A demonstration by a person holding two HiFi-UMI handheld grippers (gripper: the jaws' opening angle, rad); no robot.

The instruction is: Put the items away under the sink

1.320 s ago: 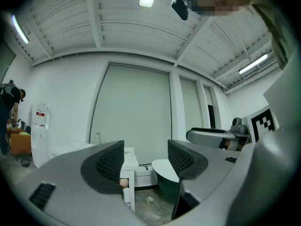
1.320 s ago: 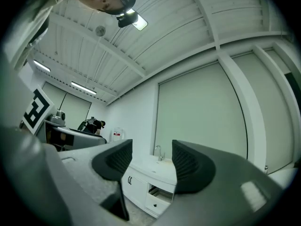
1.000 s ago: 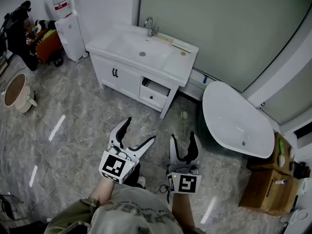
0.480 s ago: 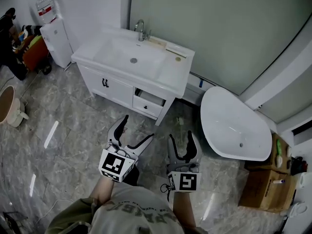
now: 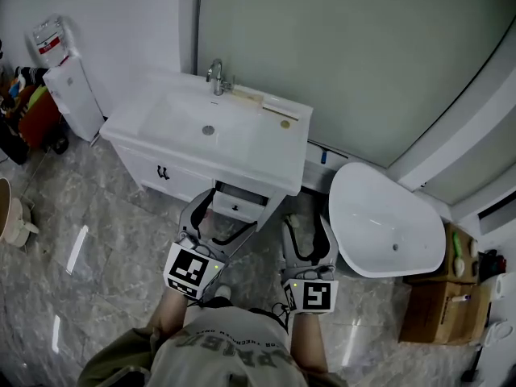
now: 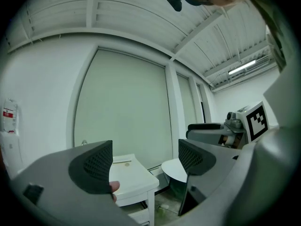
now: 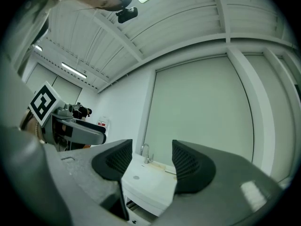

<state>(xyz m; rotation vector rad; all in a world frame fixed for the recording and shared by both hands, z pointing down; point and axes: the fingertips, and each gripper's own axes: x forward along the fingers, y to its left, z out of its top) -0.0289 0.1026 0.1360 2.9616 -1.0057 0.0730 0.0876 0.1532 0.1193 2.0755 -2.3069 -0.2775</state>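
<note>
The white sink cabinet (image 5: 173, 139) stands against the wall right in front of me, with a faucet (image 5: 215, 75) and a few small items (image 5: 248, 97) on its top. Its small drawer (image 5: 235, 206) is slightly pulled out beside the closed doors (image 5: 164, 172). My left gripper (image 5: 219, 221) hovers before the drawer; its jaws have just been opening wider and nothing is between them. My right gripper (image 5: 307, 230) is open and empty beside the cabinet's right corner. The left gripper view (image 6: 143, 161) shows the cabinet corner (image 6: 134, 180); the right gripper view (image 7: 150, 161) shows the basin (image 7: 143, 180).
A white oval tub (image 5: 383, 224) leans at the right of the cabinet. Cardboard boxes (image 5: 439, 305) with small things on them stand at far right. A water dispenser (image 5: 68, 87) is at the left wall, a pale bucket (image 5: 8, 216) on the marble floor.
The cabinet has come much closer in the head view. Both grippers have moved forward together, from open floor up to the cabinet's front. The left jaws look slightly wider.
</note>
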